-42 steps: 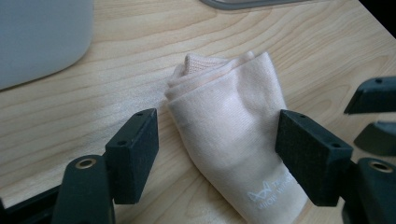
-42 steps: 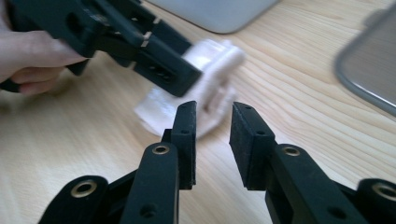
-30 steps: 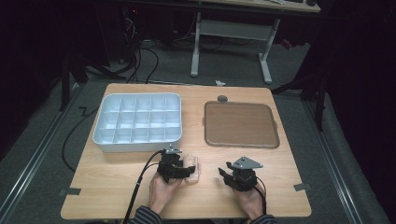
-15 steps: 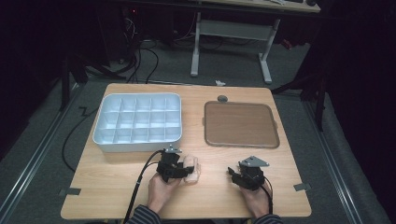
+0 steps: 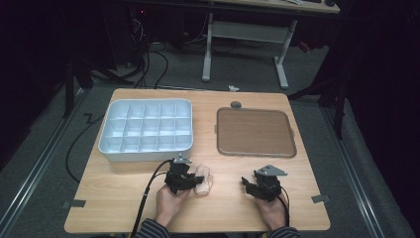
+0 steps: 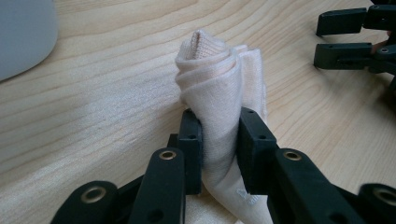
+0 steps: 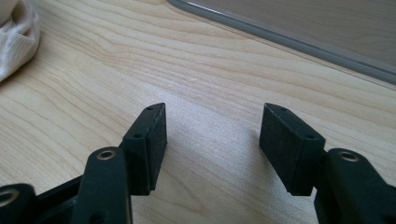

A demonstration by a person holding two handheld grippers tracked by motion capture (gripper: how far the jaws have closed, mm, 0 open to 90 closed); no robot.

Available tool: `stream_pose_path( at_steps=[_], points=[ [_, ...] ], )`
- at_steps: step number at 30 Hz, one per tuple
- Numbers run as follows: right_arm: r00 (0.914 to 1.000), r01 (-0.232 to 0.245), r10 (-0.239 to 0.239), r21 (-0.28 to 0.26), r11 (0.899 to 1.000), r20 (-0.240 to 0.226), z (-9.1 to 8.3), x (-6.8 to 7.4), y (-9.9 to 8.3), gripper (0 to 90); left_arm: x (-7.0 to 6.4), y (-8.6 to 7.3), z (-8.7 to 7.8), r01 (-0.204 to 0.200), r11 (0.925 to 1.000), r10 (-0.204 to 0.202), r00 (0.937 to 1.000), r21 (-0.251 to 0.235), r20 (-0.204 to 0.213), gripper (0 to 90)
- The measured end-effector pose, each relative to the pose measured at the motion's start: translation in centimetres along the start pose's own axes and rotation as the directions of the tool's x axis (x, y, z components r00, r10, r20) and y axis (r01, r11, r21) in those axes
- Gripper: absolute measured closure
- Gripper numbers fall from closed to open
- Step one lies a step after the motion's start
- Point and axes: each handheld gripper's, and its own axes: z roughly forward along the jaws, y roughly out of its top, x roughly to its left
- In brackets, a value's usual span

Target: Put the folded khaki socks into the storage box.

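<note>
Near the table's front edge, the left gripper (image 6: 218, 144) pinches a rolled cream cloth (image 6: 217, 88) at its middle; the roll's long axis runs away from the jaws, its open end pointing toward one o'clock in the high view. At its three o'clock, well apart, the right gripper (image 7: 212, 140) rests with jaws wide, holding nothing. Beyond, at twelve o'clock, sits the white compartment tray (image 5: 144, 151).

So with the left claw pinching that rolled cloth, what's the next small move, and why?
Probably lift the rolled cloth a little off the table. The left claw is already shut on it, the right claw sits open and apart, and the compartment tray lies just ahead.
</note>
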Motion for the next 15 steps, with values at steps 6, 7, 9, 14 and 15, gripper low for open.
stream_pose_path(
  at_steps=[6,7,9,14,15],
  points=[
    [0.9999,0.015,-0.015,0.003,1.0,-0.003,0.0,0.1,0.0,40.6,-0.2,-0.1,-0.6,-0.039,0.9991,0.039,0.9992,-0.019,-0.002,74.9],
    [0.9999,0.016,-0.016,0.002,1.0,-0.003,0.0,0.1,0.0,40.6,-0.2,-0.1,-0.6,-0.044,0.9988,0.044,0.999,-0.02,-0.002,75.0],
    [0.9999,0.016,-0.016,0.003,1.0,-0.002,0.1,0.2,0.1,40.6,-0.2,-0.2,-0.8,-0.054,0.9982,0.054,0.9985,-0.024,0.001,75.1],
    [0.9999,0.013,-0.013,0.002,1.0,-0.002,0.1,0.2,0.1,40.7,-0.2,-0.2,-1.1,-0.064,0.9976,0.064,0.9979,-0.026,0.007,75.3],
    [0.9999,0.013,-0.013,0.002,1.0,-0.003,0.1,0.1,0.1,40.7,-0.2,-0.2,-1.1,-0.063,0.9976,0.064,0.9979,-0.026,0.009,75.3]
  ],
)
